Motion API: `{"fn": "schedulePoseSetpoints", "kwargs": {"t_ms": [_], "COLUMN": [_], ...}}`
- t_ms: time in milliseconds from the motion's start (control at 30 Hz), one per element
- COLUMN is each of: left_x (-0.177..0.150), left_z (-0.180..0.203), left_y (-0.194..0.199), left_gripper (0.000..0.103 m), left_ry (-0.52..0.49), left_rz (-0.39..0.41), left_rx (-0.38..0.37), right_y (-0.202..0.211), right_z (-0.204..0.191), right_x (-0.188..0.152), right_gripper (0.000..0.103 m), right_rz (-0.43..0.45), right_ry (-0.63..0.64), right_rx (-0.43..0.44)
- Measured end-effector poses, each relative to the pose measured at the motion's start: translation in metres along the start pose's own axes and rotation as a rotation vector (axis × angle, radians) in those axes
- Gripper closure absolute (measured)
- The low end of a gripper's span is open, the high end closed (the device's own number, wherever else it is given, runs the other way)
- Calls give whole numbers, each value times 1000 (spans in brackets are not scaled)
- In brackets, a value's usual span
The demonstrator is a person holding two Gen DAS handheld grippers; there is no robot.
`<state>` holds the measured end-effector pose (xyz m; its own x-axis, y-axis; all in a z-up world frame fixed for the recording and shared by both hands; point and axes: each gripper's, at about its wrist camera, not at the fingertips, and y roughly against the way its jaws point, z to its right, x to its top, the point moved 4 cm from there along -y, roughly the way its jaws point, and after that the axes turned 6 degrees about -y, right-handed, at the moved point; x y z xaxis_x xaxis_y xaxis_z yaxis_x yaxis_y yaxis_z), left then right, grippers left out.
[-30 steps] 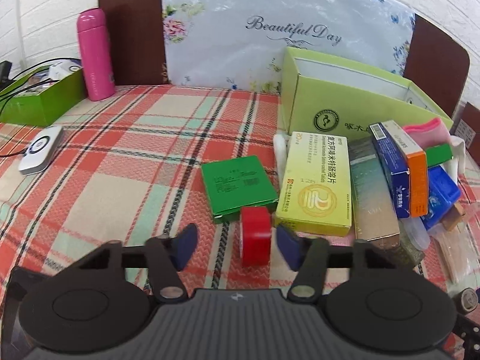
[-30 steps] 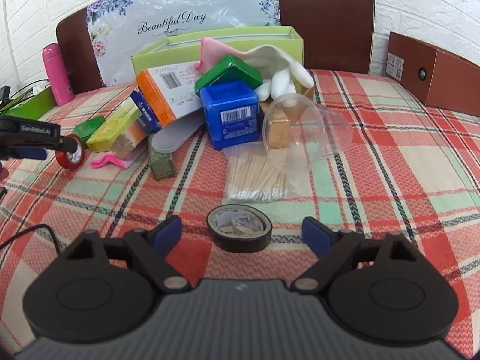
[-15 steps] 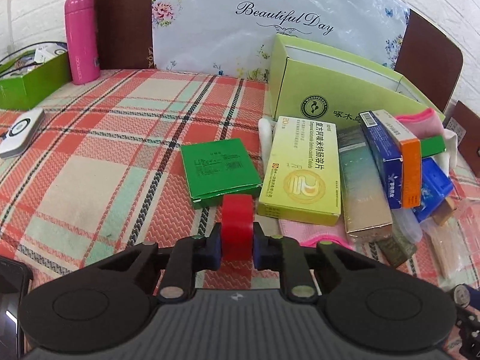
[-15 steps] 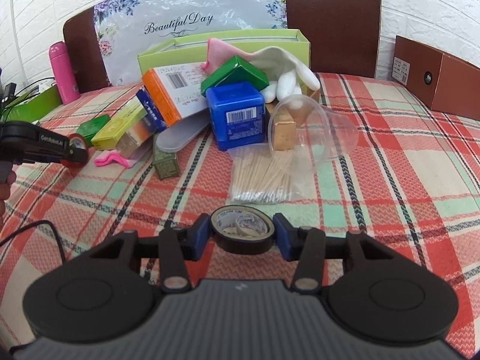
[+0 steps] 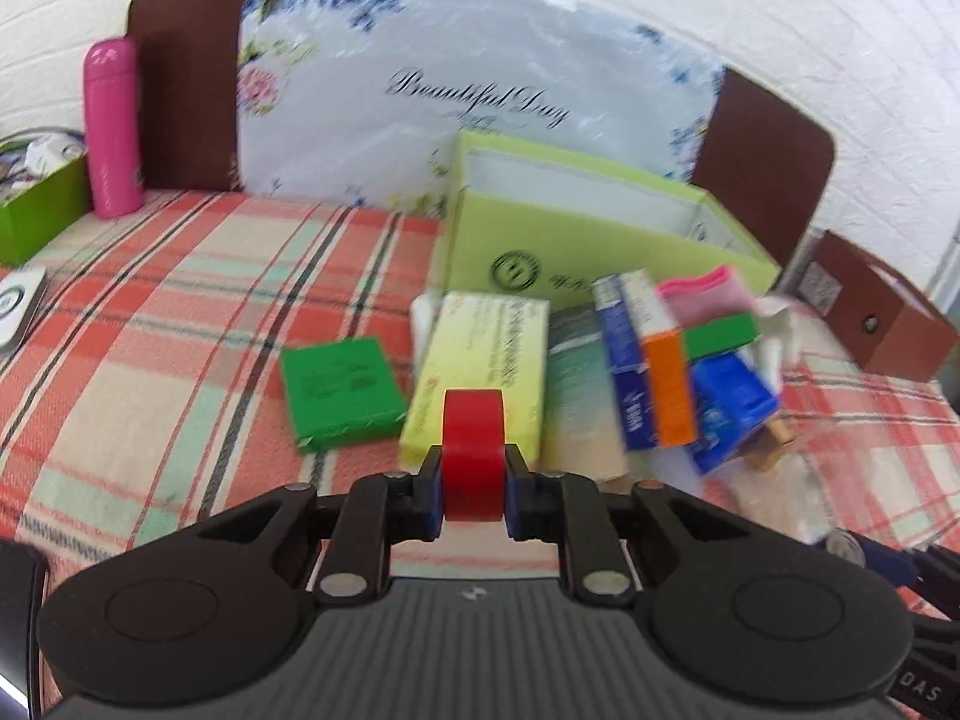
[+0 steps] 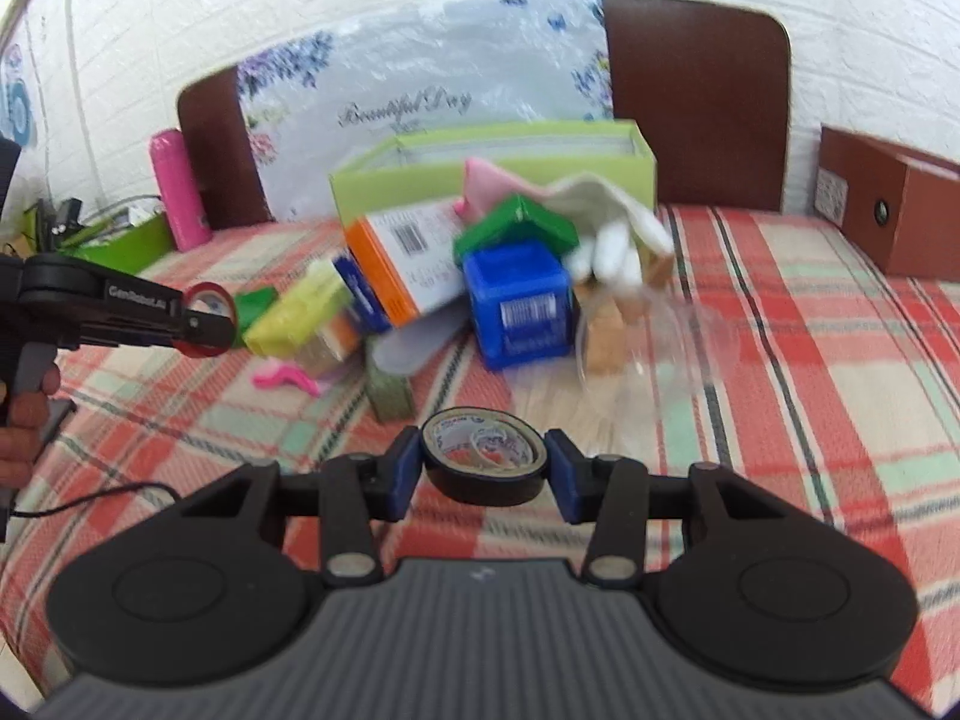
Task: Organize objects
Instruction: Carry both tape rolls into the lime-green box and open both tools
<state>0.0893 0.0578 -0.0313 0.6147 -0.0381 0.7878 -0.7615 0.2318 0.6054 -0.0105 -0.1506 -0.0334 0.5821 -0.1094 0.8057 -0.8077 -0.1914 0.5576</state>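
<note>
Red tape roll (image 5: pixel 472 455) is standing on edge, pinched by your left tool (image 5: pixel 472 495); your right tool (image 6: pixel 483 474) is clamping the black tape roll (image 6: pixel 483 461) flat, both clear of the desk (image 6: pixel 840 360), green box (image 5: pixel 600 228) at 12 o'clock.

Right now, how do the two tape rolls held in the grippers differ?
The red tape roll in the left gripper stands on edge, pinched across its width; the black tape roll in the right gripper lies flat, hole up, gripped across its diameter. The red roll looks narrower between the jaws; the black one spreads them wider. Both are clamped by shut jaws above the plaid tablecloth.
</note>
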Motion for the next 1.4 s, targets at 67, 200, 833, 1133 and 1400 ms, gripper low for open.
{"fn": "schedulePoseSetpoints", "kwargs": {"t_ms": [67, 200, 833, 1133, 1400], "left_x": [13, 45, 161, 158, 156], "left_z": [8, 27, 31, 23, 27], "left_y": [3, 1, -136, -179, -127], "left_gripper": [84, 84, 84, 33, 27], "left_ry": [-9, -56, -60, -86, -140], "left_rz": [26, 83, 48, -3, 128], "left_rx": [-35, -67, 14, 45, 98], "right_y": [1, -2, -186, -247, -202], "right_z": [-3, -7, 18, 32, 32], "right_x": [16, 56, 201, 188, 191], "right_gripper": [59, 59, 59, 42, 3], "right_rz": [30, 93, 38, -95, 42], "right_ry": [13, 28, 81, 46, 56], "right_rx": [24, 67, -82, -105, -91]}}
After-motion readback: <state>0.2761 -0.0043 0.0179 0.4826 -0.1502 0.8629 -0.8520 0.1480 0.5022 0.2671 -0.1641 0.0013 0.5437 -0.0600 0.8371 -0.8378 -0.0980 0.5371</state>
